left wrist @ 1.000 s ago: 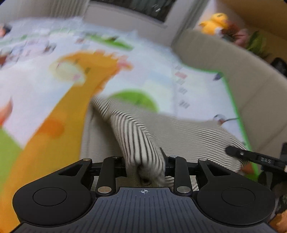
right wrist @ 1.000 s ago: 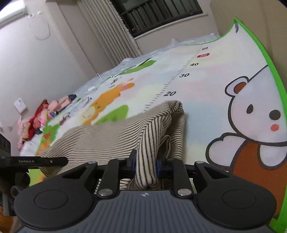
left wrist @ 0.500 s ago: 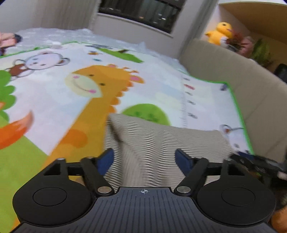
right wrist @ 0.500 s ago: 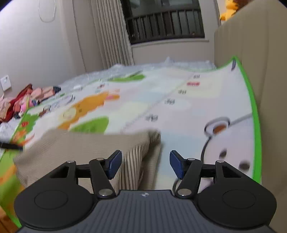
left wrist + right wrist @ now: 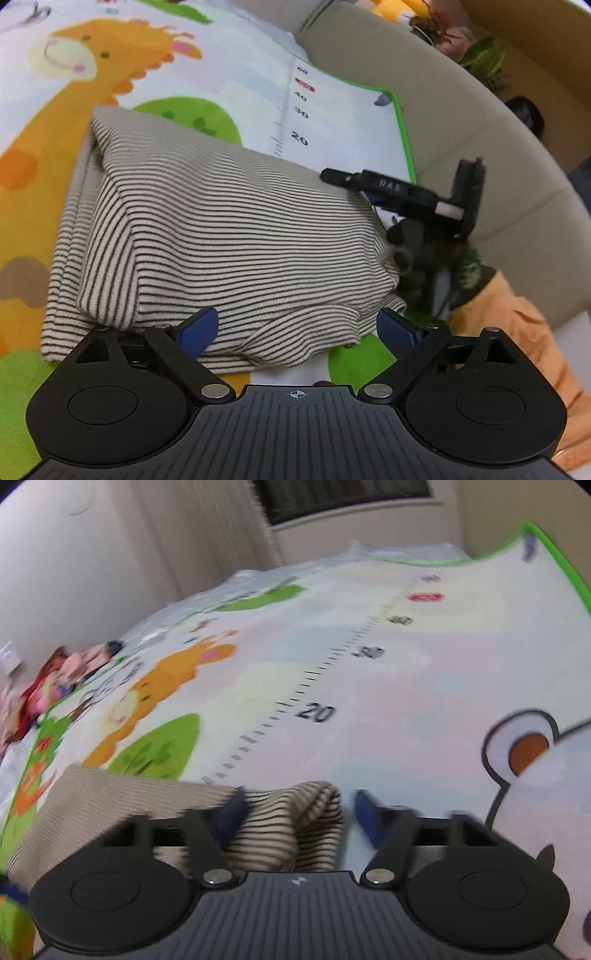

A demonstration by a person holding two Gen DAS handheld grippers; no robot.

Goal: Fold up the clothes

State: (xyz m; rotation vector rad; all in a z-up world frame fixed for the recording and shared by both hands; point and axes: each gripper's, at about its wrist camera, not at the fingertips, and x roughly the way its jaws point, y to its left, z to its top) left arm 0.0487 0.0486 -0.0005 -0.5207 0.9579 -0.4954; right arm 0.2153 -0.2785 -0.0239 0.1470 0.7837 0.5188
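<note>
One striped garment point(image 5: 229, 236) is seen, folded into a block on the play mat point(image 5: 229, 85), beside the giraffe print and below the printed ruler. Two tongs are counted. One sofa point(image 5: 480, 122) borders the mat, with soft toys on its back, and one pile of clothes point(image 5: 48, 679) lies at the mat's far edge.

The near edge of the garment is cut off by the left tongs' body. In the right wrist view the picture is blurred by motion, and the garment point(image 5: 291, 827) is only partly shown. The person is seen only as an orange sleeve point(image 5: 517, 332) behind the right tongs point(image 5: 391, 188); the hand there is blurred and hard to make out.

The left tongs point(image 5: 297, 328) are spread wide, their jaws having just been opening; the garment's near fold lies between the blue pads, which are not pressed on it. The right tongs point(image 5: 299, 816) are about half open, their jaws having just been closing; a bunched corner of the garment sits between them, touching the left pad, with a gap before the right pad.
</note>
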